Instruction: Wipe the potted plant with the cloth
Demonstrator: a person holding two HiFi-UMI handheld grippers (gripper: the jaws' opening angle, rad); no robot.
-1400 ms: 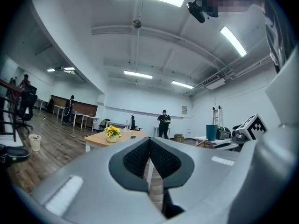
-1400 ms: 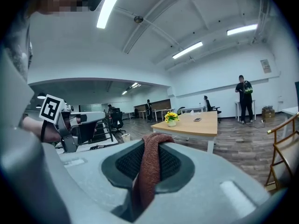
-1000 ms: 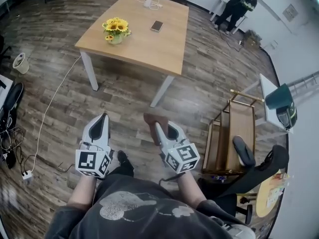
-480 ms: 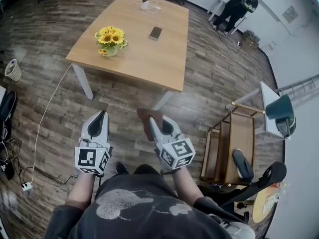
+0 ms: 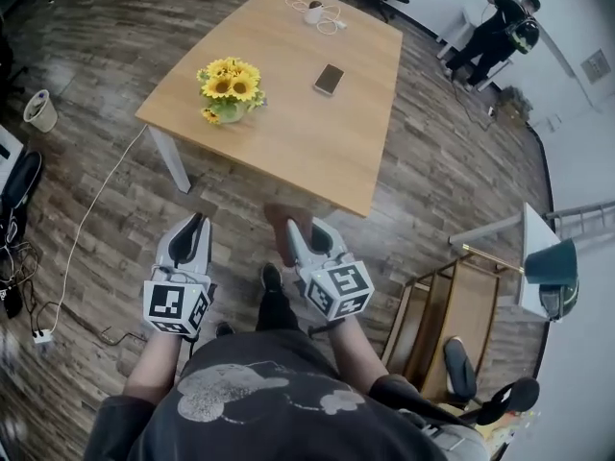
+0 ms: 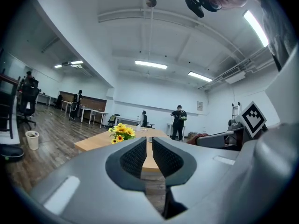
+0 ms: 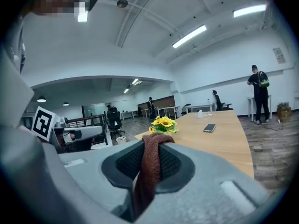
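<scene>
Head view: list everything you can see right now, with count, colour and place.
table: 1, light wood, white legs, ahead
potted plant: 1, yellow flowers, table's left side
phone: 1, dark, mid-table
bin: 1, white, floor far left
cart: 1, wooden, floor right
bystander: 1, dark clothes, top right
cloth: 1, reddish brown, in right jaws
left hand-held gripper: grey, jaws just opening a slit, nothing between
right hand-held gripper: grey, shut on cloth
</scene>
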